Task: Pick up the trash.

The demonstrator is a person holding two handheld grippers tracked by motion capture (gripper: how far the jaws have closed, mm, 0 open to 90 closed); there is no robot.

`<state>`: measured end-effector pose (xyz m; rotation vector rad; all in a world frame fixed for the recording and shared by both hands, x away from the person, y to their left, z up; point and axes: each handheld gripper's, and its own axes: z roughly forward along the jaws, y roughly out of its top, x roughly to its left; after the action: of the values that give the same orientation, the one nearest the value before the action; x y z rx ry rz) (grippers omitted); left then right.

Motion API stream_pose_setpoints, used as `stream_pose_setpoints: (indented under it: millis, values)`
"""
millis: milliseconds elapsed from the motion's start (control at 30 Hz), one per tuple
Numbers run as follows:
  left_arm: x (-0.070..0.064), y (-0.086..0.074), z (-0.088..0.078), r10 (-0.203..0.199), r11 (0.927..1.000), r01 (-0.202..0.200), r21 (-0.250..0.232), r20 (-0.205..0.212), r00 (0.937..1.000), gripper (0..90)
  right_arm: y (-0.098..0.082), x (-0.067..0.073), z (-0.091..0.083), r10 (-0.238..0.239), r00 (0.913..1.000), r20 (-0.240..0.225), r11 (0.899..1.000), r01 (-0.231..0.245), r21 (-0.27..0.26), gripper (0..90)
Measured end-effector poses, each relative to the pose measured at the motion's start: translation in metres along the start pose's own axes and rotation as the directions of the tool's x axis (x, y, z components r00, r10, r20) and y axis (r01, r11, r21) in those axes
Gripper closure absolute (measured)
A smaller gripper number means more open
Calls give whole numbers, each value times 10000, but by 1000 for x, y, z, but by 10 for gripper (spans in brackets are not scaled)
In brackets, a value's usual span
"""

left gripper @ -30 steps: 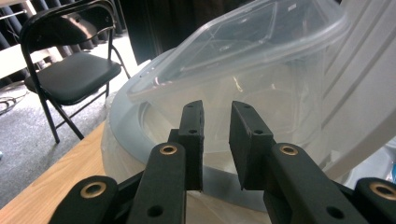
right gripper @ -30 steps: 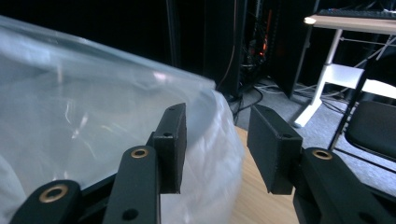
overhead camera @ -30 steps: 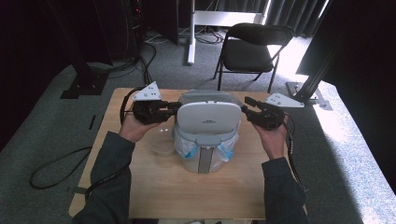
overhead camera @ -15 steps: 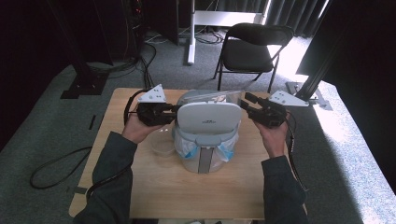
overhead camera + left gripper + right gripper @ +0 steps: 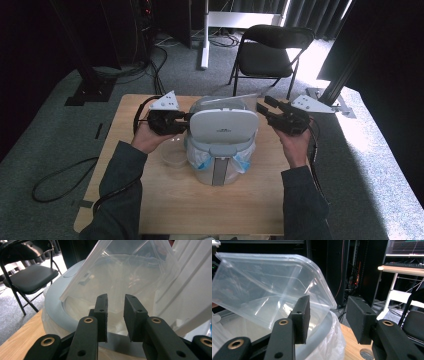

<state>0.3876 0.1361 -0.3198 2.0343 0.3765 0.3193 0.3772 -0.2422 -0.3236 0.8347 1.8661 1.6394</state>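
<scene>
A white pedal bin [image 5: 218, 172] with a plastic bag liner stands mid-table, its lid [image 5: 223, 129] raised. A clear plastic container [image 5: 227, 99] lies tilted in the bin's mouth. My left gripper [image 5: 187, 119] is at the bin's left rim. In the left gripper view its jaws [image 5: 115, 315] stand apart, with the container [image 5: 125, 272] just beyond the pads and not pressed. My right gripper [image 5: 260, 107] is off the bin's right side. Its jaws [image 5: 328, 320] have just been opening. The container's corner [image 5: 262, 292] reaches toward the gap, and the pads do not touch it.
A small clear cup [image 5: 173, 159] sits on the wooden table [image 5: 165, 205] left of the bin. A black folding chair [image 5: 272, 50] stands beyond the far edge, with cables and stand feet on the carpet. The bin's grey rim [image 5: 53, 305] lies close under the left jaws.
The right gripper's jaws have spread apart beside the bin. Both hands have stayed nearly where they were, and the bin has not moved.
</scene>
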Motion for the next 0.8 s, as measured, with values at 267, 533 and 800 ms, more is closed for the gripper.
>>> stream_pose_setpoints:
  millis: [267,533,800]
  values:
    - [2,-4,1,-107,9999,107,128,16,9999,721,5,3,4,-103,9999,-70,9999,103,9,526]
    - [0,-9,-9,-135,9999,135,-88,75,9999,703,5,3,4,-90,9999,-111,10000,90,-9,525]
    - [3,-11,-40,-171,9976,154,-675,-254,9995,691,4,4,3,-126,9999,-97,9999,125,-20,528]
